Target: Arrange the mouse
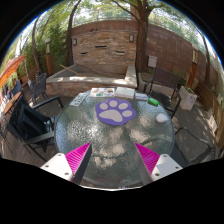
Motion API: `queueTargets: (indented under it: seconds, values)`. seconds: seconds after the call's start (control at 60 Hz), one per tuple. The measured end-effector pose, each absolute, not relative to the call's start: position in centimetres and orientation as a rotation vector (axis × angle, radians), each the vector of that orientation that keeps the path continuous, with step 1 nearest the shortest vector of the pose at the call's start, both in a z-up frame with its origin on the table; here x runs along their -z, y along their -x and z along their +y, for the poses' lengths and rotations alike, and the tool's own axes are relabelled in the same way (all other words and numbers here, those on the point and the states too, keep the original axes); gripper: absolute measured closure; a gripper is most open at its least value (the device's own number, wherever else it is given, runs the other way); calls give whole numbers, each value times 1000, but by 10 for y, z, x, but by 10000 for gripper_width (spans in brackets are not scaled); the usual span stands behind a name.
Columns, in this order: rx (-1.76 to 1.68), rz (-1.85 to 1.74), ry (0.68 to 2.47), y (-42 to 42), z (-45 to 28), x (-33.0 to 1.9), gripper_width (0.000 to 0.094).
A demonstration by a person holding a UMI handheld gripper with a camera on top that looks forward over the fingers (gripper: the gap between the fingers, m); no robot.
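Note:
A purple mat with a white paw print (117, 111) lies in the middle of a round glass table (90, 135). A small pale rounded thing, which looks like the mouse (163, 117), lies on the glass to the right of the mat. My gripper (112, 158) is over the near part of the table, well short of the mat and the mouse. Its fingers are open with their magenta pads (77, 157) wide apart, and nothing is between them.
A green object (153, 101) and flat white items (101, 93) lie at the table's far side. Dark patio chairs stand to the left (30, 118) and right (188, 100). A stone bench and a brick wall (100, 45) lie beyond.

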State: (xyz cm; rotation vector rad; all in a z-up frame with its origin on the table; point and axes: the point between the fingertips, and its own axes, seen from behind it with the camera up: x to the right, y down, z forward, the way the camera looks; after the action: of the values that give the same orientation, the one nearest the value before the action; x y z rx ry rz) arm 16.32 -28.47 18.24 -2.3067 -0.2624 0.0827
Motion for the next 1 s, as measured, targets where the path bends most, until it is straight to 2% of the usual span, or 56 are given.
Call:
queueTargets:
  seconds: [0.117, 0.267, 0.4, 0.517, 0.7, 0.867, 0.933, 1.0]
  values:
    - [-26, -179, 2330, -251, -244, -128, 82]
    - [30, -79, 2295, -342, -159, -82, 74]
    - [22, -2, 2238, -394, -80, -54, 81]
    - [-8, 36, 2261, -412, -23, -20, 90]
    - [-3, 33, 2272, -425, 44, 0, 88]
    - [-27, 38, 2259, -423, 86, 1, 104]
    - [-32, 30, 2255, -417, 96, 2, 156]
    - [6, 21, 2266, -410, 107, 12, 266]
